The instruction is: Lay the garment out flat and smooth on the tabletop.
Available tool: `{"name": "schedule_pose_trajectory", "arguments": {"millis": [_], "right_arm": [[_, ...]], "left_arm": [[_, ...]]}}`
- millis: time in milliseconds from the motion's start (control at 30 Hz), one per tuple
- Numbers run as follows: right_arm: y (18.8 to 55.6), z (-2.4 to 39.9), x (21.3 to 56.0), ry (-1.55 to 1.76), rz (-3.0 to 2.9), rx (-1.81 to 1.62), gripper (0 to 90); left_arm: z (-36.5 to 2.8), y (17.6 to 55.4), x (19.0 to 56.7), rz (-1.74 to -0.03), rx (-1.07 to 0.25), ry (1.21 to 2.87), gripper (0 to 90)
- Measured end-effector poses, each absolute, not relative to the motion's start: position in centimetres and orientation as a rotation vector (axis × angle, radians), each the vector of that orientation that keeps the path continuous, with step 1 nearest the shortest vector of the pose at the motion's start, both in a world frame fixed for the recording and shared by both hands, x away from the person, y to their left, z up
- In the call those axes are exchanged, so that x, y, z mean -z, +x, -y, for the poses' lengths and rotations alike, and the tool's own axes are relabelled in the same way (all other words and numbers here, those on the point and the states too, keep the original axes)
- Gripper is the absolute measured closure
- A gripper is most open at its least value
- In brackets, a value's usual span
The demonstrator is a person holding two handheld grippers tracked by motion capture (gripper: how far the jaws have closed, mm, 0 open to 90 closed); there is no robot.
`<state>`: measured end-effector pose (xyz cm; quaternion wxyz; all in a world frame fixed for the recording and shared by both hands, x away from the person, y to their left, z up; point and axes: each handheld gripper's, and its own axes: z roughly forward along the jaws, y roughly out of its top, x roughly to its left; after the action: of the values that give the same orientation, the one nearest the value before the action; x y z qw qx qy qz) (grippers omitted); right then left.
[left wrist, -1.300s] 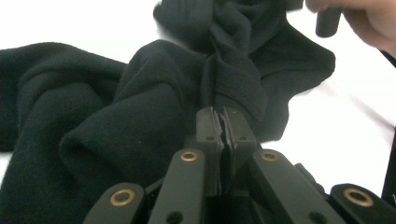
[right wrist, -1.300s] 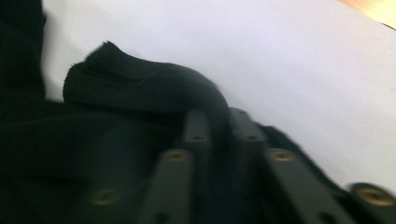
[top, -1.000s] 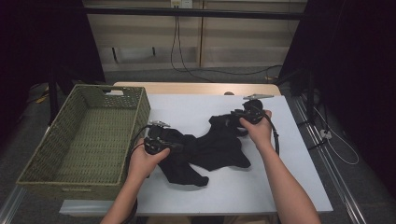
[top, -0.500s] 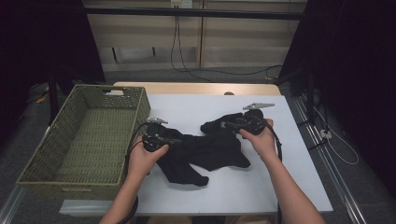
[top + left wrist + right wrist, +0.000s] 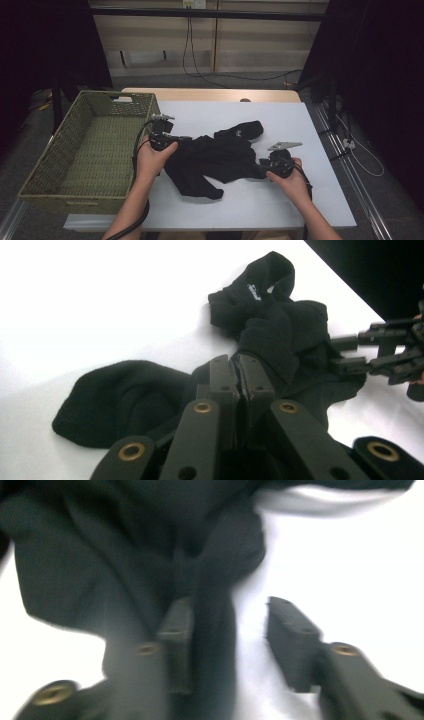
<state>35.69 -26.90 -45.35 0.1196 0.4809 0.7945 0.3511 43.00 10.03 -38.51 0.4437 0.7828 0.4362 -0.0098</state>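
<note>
Black cloth on white.
The garment (image 5: 220, 155) is plain black with small white lettering; the table (image 5: 310, 200) white, the basket (image 5: 55, 165) woven olive-green.

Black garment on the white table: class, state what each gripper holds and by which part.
The left gripper is shut on the black garment at its left edge. The right gripper is open, with a fold between its jaws.

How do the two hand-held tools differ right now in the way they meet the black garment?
The left tool is shut, pinching the black garment at its basket-side edge. The right tool is open, jaws apart around a fold without pressing it, having just been closing. Both are black and meet the same garment from opposite sides.
</note>
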Motion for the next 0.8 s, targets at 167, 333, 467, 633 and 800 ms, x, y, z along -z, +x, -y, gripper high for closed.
{"name": "schedule_pose_trajectory", "arguments": {"millis": [167,333,467,633,800], "right_arm": [[35.8,27.5,44.5,1.364,-2.331,-1.051,89.0],[37.4,29.7,41.7,1.371,-2.256,-1.086,89.4],[39.1,31.0,39.7,1.364,-2.195,-1.021,89.6],[41.2,32.2,38.9,1.425,-2.142,-0.982,89.4],[42.1,30.9,40.9,1.434,-2.164,-0.894,73.9]], "left_arm": [[-9.9,43.6,38.3,-1.113,-0.008,1.956,87.2],[-9.6,44.9,37.2,-1.13,-0.046,1.947,87.4],[-9.3,46.5,36.6,-1.162,-0.095,1.943,87.6],[-9.3,48.1,36.9,-1.211,-0.111,1.932,87.4],[-8.9,48.7,39.2,-1.26,-0.121,1.974,79.7]]}}
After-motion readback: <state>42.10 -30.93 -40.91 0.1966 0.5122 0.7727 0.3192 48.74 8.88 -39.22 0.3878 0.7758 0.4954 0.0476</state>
